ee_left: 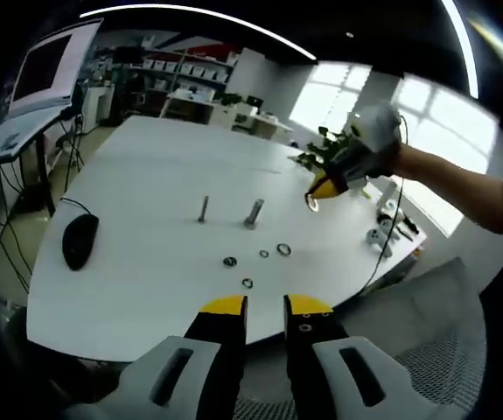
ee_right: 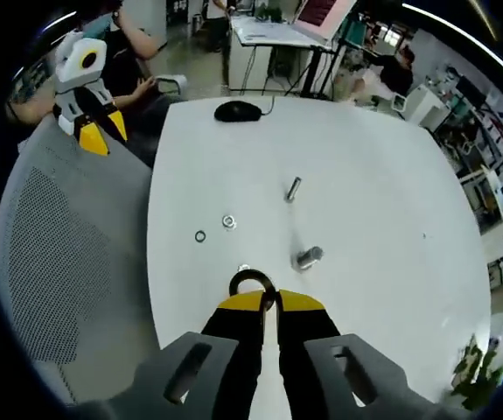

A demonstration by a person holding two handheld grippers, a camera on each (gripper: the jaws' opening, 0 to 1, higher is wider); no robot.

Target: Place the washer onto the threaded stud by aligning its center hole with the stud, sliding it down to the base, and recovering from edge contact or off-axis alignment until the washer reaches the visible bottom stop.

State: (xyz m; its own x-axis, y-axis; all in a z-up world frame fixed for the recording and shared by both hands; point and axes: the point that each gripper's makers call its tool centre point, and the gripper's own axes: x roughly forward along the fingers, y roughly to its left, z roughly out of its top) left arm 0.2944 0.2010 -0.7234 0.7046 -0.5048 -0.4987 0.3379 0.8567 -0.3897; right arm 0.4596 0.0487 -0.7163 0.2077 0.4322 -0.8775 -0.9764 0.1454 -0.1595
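Right hand-held gripper (ee_right: 266, 301) pinches one washer (ee_right: 251, 283); two studs (ee_right: 309, 257).

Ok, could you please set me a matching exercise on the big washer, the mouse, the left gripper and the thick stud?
Things:
1. big washer
2. mouse
3. left gripper
4. thick stud

States:
A. black, near the edge of the table
B. open, holding nothing
C. standing upright on the table
D. pinched in the right gripper

Pairs: 1-D, 2-A, 3-B, 4-C.
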